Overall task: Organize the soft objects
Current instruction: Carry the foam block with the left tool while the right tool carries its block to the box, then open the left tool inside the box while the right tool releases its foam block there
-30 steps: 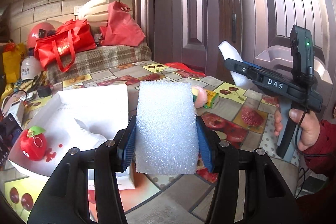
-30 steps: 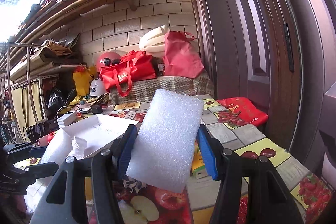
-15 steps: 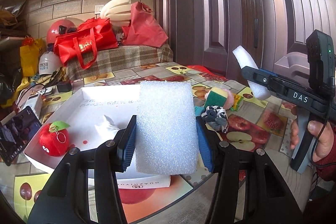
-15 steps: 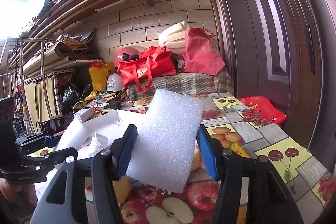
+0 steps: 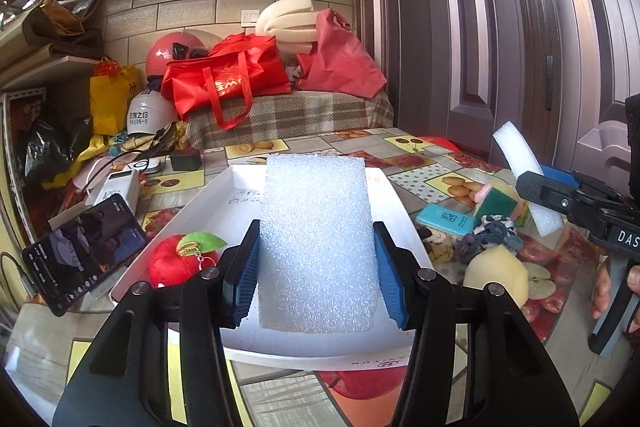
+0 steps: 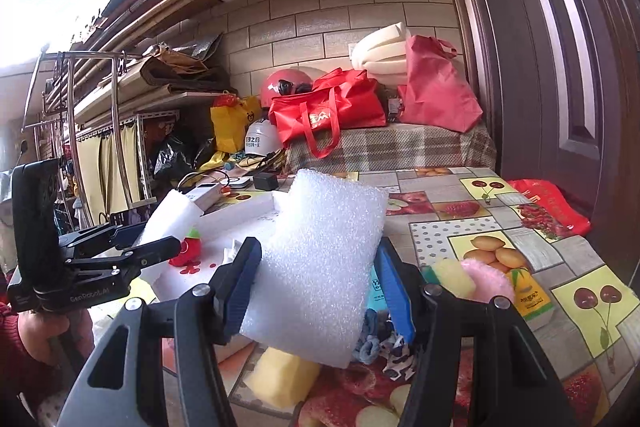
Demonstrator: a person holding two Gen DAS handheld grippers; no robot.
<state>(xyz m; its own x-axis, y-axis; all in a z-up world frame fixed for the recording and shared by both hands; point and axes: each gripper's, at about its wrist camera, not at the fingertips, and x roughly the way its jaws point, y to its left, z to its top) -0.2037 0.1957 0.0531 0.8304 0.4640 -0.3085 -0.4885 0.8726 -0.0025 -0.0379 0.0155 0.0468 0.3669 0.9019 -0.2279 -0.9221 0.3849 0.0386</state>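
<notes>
Foam blocks sit clamped in both our grippers: the left gripper [image 5: 316,263] pinches its foam slab [image 5: 318,243] upright by the side edges, so it hangs above the white tray [image 5: 400,211] beyond the fingertips. Our right gripper [image 6: 320,287] squeezes a tilted foam piece [image 6: 320,267] likewise, probably bound for that tray.

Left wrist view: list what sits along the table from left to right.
Phone → red plush apple → foam block in the left gripper → teal packet → green-and-yellow sponge → right gripper.
</notes>
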